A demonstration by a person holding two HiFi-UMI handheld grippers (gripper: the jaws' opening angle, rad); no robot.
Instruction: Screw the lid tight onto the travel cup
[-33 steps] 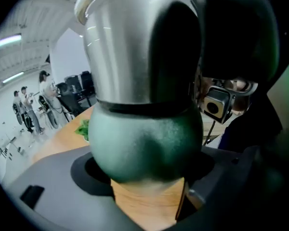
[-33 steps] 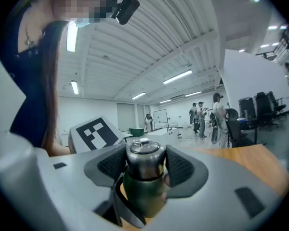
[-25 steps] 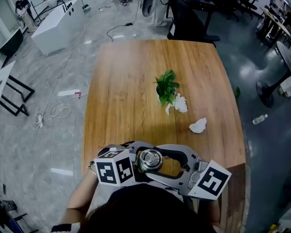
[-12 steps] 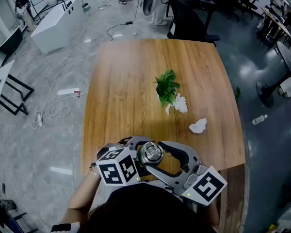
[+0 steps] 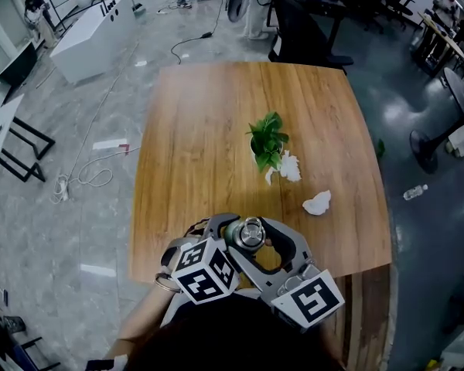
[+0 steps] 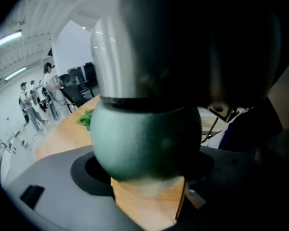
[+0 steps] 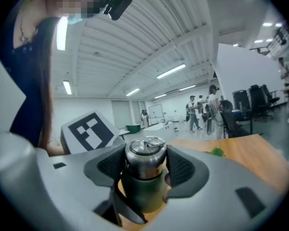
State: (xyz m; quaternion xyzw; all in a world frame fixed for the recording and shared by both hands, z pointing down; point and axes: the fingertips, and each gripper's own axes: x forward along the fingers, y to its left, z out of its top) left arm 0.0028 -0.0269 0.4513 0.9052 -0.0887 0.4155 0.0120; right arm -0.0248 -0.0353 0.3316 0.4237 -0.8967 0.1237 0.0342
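While left gripper (image 6: 147, 177) fingers clamp the green travel cup (image 6: 144, 138) body, right gripper (image 7: 145, 170) fingers sit closed on its steel lid (image 7: 145, 159). Lid covers mouth, contents hidden. Cup at worktop (image 5: 193, 130) near edge; potted plant (image 5: 267, 136) mid-worktop.

An open-plan office: black office chairs (image 5: 301, 29) and white desks (image 5: 93, 41) beyond the wooden bench (image 5: 216, 130), cables (image 5: 77, 180) on polished floor (image 5: 46, 230) left of it, ceiling strip lights (image 7: 171, 71).
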